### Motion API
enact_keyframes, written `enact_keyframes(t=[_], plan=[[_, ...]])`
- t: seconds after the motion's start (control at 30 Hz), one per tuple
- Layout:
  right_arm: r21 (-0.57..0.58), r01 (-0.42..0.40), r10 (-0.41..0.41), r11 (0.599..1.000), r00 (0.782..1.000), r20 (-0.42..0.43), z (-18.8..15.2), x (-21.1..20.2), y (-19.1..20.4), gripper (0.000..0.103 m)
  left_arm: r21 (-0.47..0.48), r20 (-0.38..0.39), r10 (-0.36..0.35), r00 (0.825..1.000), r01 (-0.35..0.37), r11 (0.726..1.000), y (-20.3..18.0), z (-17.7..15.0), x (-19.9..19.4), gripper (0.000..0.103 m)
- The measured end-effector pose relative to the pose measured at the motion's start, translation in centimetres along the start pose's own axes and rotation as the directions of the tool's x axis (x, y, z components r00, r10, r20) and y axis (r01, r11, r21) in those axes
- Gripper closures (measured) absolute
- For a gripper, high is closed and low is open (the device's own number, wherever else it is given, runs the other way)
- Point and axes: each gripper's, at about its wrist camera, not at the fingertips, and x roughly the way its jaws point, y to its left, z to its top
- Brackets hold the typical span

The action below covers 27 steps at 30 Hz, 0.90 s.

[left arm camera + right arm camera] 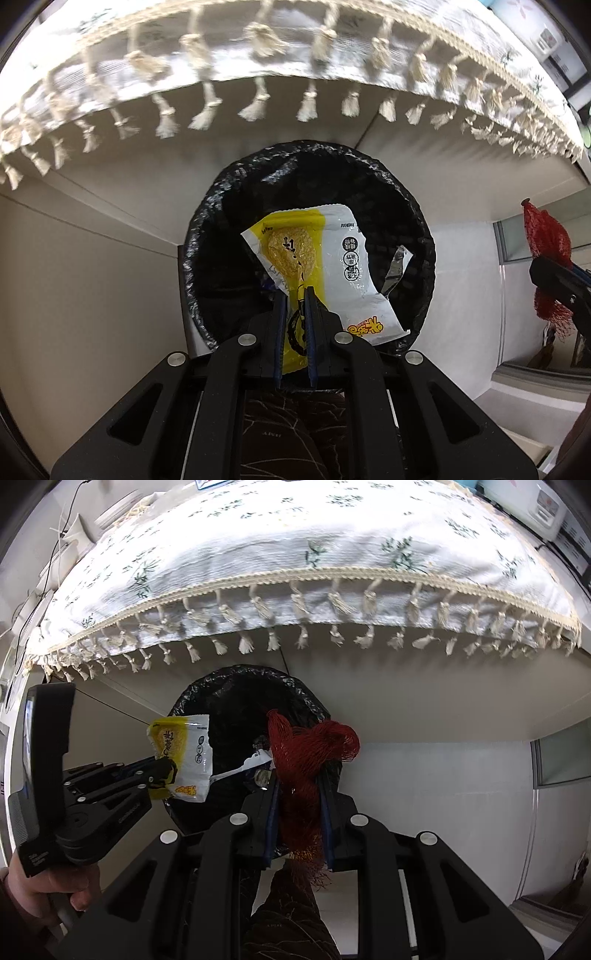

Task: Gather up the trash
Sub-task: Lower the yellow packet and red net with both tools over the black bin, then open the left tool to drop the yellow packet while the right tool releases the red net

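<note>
My left gripper (297,291) is shut on a yellow and white snack wrapper (332,266) and holds it over the open mouth of a bin lined with a black bag (207,236). The wrapper (184,757) and the left gripper (162,771) also show in the right wrist view, at the bin's (229,709) left rim. My right gripper (298,775) is shut on a bunched red mesh net bag (306,749) and holds it above the bin's right side. The net (546,243) shows at the right edge of the left wrist view. A silver scrap (397,271) lies inside the bin.
A table covered by a white floral cloth with cream tassels (295,602) overhangs the bin from behind. White walls surround the bin under the table. White appliances (535,506) stand on the table's far right. A dark patterned trouser leg (288,915) is below the grippers.
</note>
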Motion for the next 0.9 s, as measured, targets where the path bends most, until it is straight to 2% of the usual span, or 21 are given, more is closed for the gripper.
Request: enact_keyframes(t=[0.17,0.37,0.43,0.57,0.7,0.77,0.8,0.9], plan=[[0.013,-0.003,0.003,1.0,1.0,-0.006,0.0,0.4,-0.4,0.085,0.032,0.002,0.001,1.0,-0.001,0.999,-0.9,0.3,1.0,0.093],[0.01,-0.005,0.005,1.0,1.0,-0.012,0.1,1.1,-0.1,0.085,0.042,0.033,-0.016,0.999,0.015,0.999,-1.4,0.5,0.5,0.079],[0.007,-0.009,0.009,1.0,1.0,-0.014,0.2,1.3,0.2,0.084,0.029,0.043,-0.02,0.999,0.019,0.999,-1.2,0.3,-0.4,0.063],[-0.006,-0.018,0.018,1.0,1.0,-0.022,0.3,1.7,0.8,0.084,-0.004,0.066,-0.031,0.997,0.031,1.0,-0.1,0.2,-1.5,0.05],[-0.029,-0.036,0.035,0.999,0.999,-0.032,0.6,2.4,1.9,0.084,-0.053,0.103,-0.025,0.994,0.031,0.998,1.4,-0.1,-3.0,0.029],[-0.046,-0.044,0.043,0.998,0.998,-0.036,0.7,2.8,2.7,0.084,-0.076,0.12,-0.027,0.992,0.037,0.996,2.3,-0.3,-4.0,0.023],[-0.052,-0.049,0.047,0.997,0.998,-0.039,0.8,2.9,3.2,0.084,-0.085,0.128,-0.024,0.991,0.036,0.996,2.7,-0.3,-4.5,0.017],[-0.077,-0.071,0.068,0.995,0.997,-0.048,1.1,3.5,4.5,0.084,-0.102,0.168,-0.008,0.986,0.025,0.995,4.0,-0.6,-5.7,0.01]])
